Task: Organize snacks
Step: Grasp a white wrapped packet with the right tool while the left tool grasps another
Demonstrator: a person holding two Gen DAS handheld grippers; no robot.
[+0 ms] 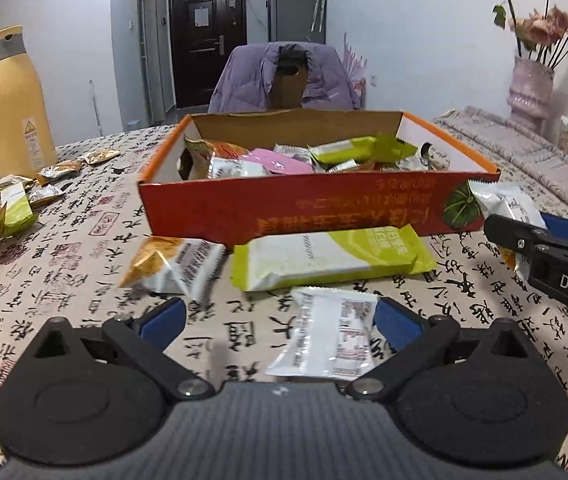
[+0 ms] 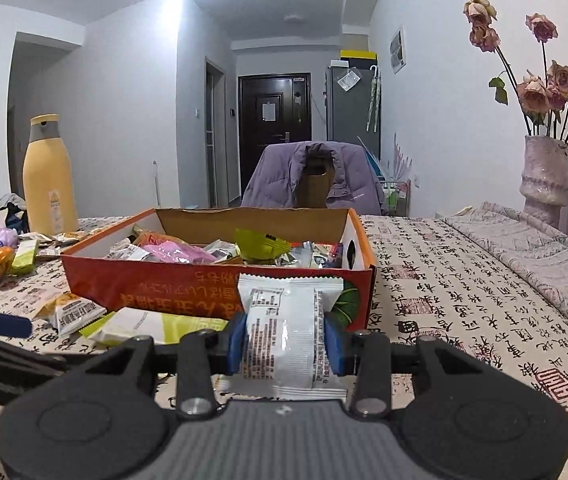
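The table (image 1: 64,280), under a cloth printed with calligraphy, carries an orange cardboard box (image 1: 304,208) at its middle, already part filled with wrapped snacks. Just in front of the box's near wall lie loose packets: a long green-and-white bar (image 1: 332,258) with its long axis running left to right, a gold-and-white packet (image 1: 176,266) to its left, and nearest of all a small white packet (image 1: 330,338) lying with its long axis pointing near to far. The left gripper (image 1: 280,320) hangs over this small packet with its jaws released and spread wide; the packet sits between the 2 blue pads but off centre, touching or nearly touching the right one, so the grip would need a small shift to the right before closing. The right gripper (image 2: 286,346) has its jaws clenched across the width of another white packet (image 2: 290,332), held clear of the table just in front of the box's near right corner, with the box opening beyond and slightly left of it.
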